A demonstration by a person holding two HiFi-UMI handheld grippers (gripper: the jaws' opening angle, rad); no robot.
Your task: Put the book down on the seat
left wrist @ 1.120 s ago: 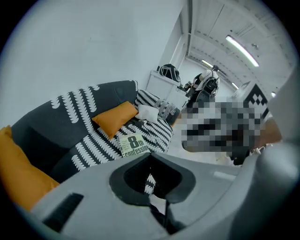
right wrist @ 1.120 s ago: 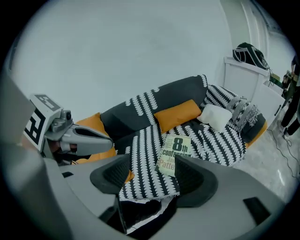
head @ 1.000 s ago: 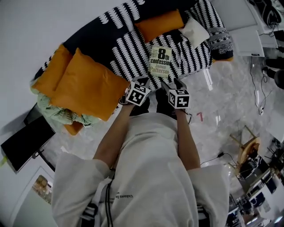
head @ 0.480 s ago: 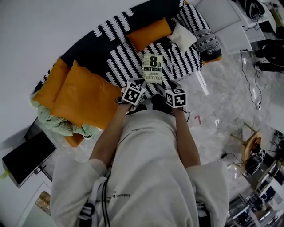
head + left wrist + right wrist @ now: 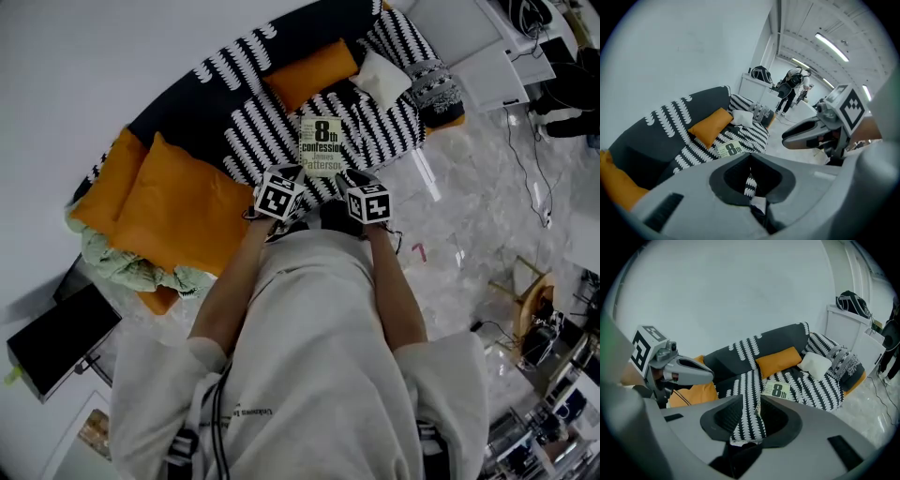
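Observation:
The book (image 5: 322, 145), pale-covered with a large "8th" on it, lies flat and face up on the black-and-white striped sofa seat (image 5: 375, 127); neither gripper touches it. It also shows ahead of the jaws as the book (image 5: 730, 149) and the book (image 5: 777, 390). My left gripper (image 5: 300, 176) hovers just short of its near left corner, jaws together and empty. My right gripper (image 5: 350, 178) hovers off the near right corner. Its jaws have just been closing and stand partly open with nothing between them.
Orange cushions (image 5: 178, 202) fill the sofa's left part, and another orange cushion (image 5: 309, 73) and a small white pillow (image 5: 380, 78) lie behind the book. A green cloth (image 5: 122, 262) and a dark panel (image 5: 61, 339) sit at left. Marble floor with cables (image 5: 525, 159) lies at right.
The head view has drifted a little. The book lies where it was on the seat. Both grippers stay just short of its near edge, the left one slightly higher.

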